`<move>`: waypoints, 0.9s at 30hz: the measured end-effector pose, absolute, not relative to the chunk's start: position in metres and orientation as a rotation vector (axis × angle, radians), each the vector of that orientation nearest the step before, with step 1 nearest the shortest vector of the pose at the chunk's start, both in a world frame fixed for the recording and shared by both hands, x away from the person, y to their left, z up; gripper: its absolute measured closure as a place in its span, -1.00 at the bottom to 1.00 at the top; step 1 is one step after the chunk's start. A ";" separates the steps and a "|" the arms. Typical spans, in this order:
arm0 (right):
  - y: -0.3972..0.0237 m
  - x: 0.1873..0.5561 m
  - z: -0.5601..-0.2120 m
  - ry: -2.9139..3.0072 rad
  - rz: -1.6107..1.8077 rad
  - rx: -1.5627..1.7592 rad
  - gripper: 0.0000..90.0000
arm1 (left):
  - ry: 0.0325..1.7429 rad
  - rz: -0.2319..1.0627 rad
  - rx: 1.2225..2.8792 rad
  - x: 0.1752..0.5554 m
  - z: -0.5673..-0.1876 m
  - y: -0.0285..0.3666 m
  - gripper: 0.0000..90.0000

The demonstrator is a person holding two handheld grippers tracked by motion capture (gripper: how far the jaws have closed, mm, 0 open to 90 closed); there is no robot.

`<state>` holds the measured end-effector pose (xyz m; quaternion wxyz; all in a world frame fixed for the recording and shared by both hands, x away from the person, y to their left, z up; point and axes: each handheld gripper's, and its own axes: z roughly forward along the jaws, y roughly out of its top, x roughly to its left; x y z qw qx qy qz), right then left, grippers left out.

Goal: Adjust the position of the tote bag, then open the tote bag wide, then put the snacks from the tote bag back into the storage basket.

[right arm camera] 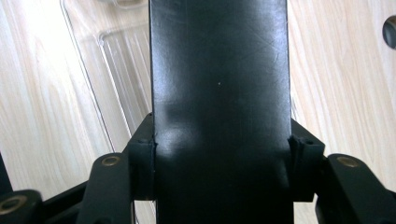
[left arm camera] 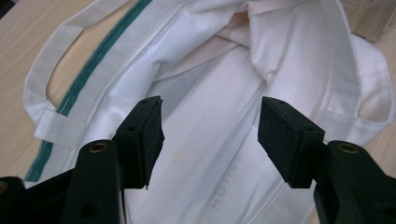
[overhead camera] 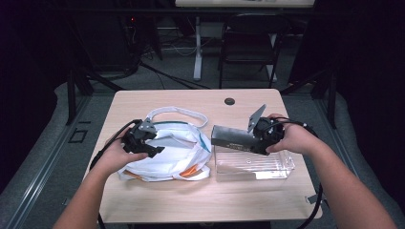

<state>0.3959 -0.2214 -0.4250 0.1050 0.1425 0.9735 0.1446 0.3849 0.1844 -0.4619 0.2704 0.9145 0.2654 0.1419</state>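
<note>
A white cloth tote bag (overhead camera: pixel 176 152) with a green stripe and long handles lies crumpled on the left half of the wooden table (overhead camera: pixel 200 195). My left gripper (overhead camera: pixel 155 149) hovers just above the bag, pointing into it. In the left gripper view its jaws (left arm camera: pixel 210 135) stand open over the white cloth (left arm camera: pixel 224 93), nothing between the pads. My right gripper (overhead camera: pixel 260 138) is shut on one end of a long black box (overhead camera: pixel 231 137), held level above a clear plastic bin (overhead camera: pixel 253 164). In the right gripper view the black box (right arm camera: pixel 219 93) is clamped between both pads.
Something orange (overhead camera: pixel 191 171) peeks out at the bag's near edge. A round cable hole (overhead camera: pixel 229 101) sits at the table's far edge. A folding chair (overhead camera: pixel 248 43) and desk legs stand beyond the table. The clear bin (right arm camera: pixel 112 70) lies under the held box.
</note>
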 end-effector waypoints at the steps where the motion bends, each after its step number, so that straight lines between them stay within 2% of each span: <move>1: -0.224 0.397 -0.426 2.869 0.420 0.419 -0.06 | 0.715 0.382 2.464 0.385 -0.462 0.184 -0.11; 16: -0.245 0.399 -0.436 2.852 0.416 0.466 -0.06 | 0.847 0.390 2.370 0.374 -0.491 0.196 -0.09; 22: -0.245 0.400 -0.439 2.850 0.394 0.468 -0.05 | 0.881 0.393 2.282 0.371 -0.492 0.200 -0.08; 27: -0.246 0.399 -0.443 2.860 0.371 0.463 -0.05 | 0.878 0.407 2.277 0.367 -0.495 0.200 -0.08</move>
